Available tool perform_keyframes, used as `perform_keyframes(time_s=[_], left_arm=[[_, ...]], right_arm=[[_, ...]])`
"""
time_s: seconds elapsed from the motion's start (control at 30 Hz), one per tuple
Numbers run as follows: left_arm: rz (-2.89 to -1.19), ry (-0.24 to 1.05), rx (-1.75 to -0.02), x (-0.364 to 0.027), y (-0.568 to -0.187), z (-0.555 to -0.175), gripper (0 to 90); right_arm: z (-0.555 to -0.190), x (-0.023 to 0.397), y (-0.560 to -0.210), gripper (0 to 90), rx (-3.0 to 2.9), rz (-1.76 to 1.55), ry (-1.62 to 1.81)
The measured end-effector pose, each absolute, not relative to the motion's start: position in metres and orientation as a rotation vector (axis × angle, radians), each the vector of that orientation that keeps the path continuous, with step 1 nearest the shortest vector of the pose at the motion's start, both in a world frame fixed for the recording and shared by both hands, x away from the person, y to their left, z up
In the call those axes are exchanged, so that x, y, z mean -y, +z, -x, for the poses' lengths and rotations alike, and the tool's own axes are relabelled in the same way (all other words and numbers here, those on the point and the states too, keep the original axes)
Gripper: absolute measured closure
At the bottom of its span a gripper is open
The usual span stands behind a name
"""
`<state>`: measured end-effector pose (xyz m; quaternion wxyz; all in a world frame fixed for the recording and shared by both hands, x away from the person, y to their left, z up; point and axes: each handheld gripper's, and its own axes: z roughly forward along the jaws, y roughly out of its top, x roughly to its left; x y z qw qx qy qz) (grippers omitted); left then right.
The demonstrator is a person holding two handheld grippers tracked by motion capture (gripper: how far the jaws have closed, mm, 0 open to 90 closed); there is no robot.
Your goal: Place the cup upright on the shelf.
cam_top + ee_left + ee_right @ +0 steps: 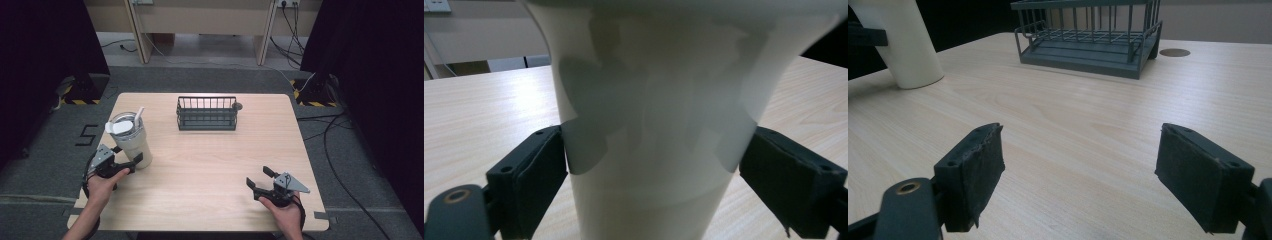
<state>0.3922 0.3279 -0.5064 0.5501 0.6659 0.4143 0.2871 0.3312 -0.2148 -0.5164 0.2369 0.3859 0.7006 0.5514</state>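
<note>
Left gripper (pixel 131 164) has its fingers (pixel 531 172) clamped on the lower body of the cream tumbler (pixel 131 141), well left of the wire basket (pixel 207 113) on the counter (pixel 210 170); smooth, tapered, probably slippery and top-heavy with lid and straw, so a low grip suits. Right gripper (pixel 260 182) waits wide open, empty, nearer than the basket, path clear

Black "5" mark (pixel 86 135) on grey floor (pixel 45 150), left of table (pixel 210 165). Yellow-black hazard stripes (pixel 80 101) on floor at both far sides. No readable text on cup (pixel 131 142), basket (pixel 207 114).
</note>
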Motion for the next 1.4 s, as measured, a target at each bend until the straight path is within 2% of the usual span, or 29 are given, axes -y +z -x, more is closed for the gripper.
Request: perform_keyframes(time_s=[0.37, 1.4], left_arm=[[-1.583, 0.676, -0.976, -0.322, -0.506, -0.404, 7.7], [-1.589, 0.691, -0.938, -0.322, -0.509, -0.407, 10.3]], right_arm=[[-0.331, 0.215, -0.516, 19.5, -1.922, -1.057, 1.512], [-0.332, 0.215, -0.516, 20.0, -1.929, -1.064, 1.511]])
